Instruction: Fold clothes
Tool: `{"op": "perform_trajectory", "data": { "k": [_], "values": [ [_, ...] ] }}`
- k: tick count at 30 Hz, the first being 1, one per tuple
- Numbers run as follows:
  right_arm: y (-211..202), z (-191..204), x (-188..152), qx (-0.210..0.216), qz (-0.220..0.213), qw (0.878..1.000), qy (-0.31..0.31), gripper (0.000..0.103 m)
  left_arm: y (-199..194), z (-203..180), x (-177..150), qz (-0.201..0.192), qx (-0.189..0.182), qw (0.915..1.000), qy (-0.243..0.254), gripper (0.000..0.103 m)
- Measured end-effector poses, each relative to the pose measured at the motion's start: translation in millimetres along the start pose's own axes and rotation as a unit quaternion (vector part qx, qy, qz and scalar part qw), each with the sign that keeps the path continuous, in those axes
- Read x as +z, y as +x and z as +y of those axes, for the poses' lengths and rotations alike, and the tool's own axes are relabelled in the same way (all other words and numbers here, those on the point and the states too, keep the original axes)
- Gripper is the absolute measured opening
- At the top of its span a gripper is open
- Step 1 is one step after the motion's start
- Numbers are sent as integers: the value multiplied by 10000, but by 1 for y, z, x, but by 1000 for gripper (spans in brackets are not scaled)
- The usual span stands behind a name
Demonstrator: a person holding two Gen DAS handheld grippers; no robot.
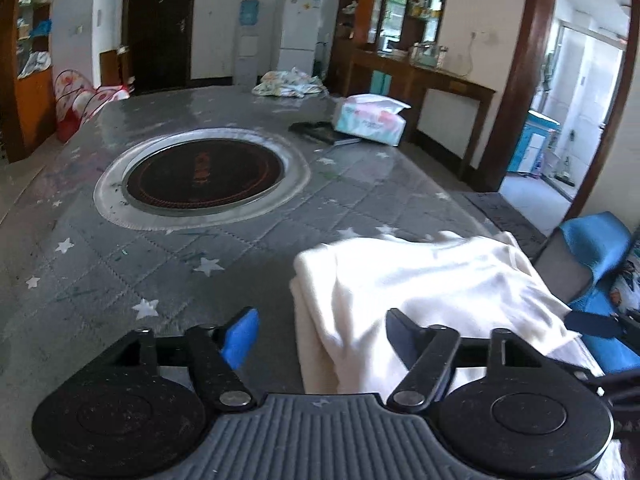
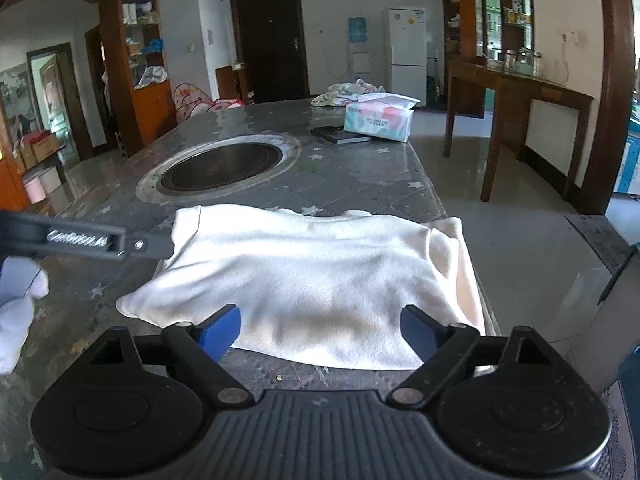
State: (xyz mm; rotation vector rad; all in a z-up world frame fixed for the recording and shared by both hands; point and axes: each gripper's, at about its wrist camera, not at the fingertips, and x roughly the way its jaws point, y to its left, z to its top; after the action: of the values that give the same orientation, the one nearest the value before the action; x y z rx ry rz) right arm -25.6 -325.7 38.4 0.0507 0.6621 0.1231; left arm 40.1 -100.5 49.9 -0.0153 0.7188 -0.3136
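A cream-white garment point(image 2: 312, 276) lies partly folded at the near right corner of the grey star-patterned table point(image 2: 360, 184). Its right side hangs over the table edge. It also shows in the left wrist view point(image 1: 420, 280). My right gripper point(image 2: 320, 332) is open and empty, just above the garment's near edge. My left gripper point(image 1: 320, 336) is open and empty at the garment's left edge. The left gripper's body point(image 2: 80, 238) shows at the left in the right wrist view, reaching toward the garment's left side.
A round black cooktop point(image 2: 224, 168) is set into the table's middle. A tissue pack point(image 2: 378, 118), a dark flat object point(image 2: 340, 135) and a bundle of patterned cloth point(image 2: 348, 92) sit at the far end. A blue chair point(image 1: 596, 248) stands at the right.
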Motion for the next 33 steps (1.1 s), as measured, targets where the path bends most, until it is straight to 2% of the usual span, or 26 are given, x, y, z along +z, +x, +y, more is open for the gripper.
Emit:
{"op": "perform_trajectory", "data": {
  "k": [2, 6, 11, 22, 33],
  "values": [
    [-4, 1, -2, -54, -37, 10000, 18, 95, -7, -4, -4, -12, -8, 10000, 72, 87],
    [-12, 5, -5, -126, -119, 9998, 38, 102, -24, -11, -12, -119, 34, 9996, 270, 95],
    [-22, 11, -10, -111, -210, 9996, 137, 103, -44, -12, -21, -225, 20, 9992, 319, 103],
    [-41, 27, -21, -157, -341, 9989, 264, 103, -80, -11, -37, -425, 42, 9986, 302, 103],
    [-54, 31, -29, -236, -514, 9970, 526, 103, -97, -15, -46, -463, 63, 9983, 341, 103]
  ]
}}
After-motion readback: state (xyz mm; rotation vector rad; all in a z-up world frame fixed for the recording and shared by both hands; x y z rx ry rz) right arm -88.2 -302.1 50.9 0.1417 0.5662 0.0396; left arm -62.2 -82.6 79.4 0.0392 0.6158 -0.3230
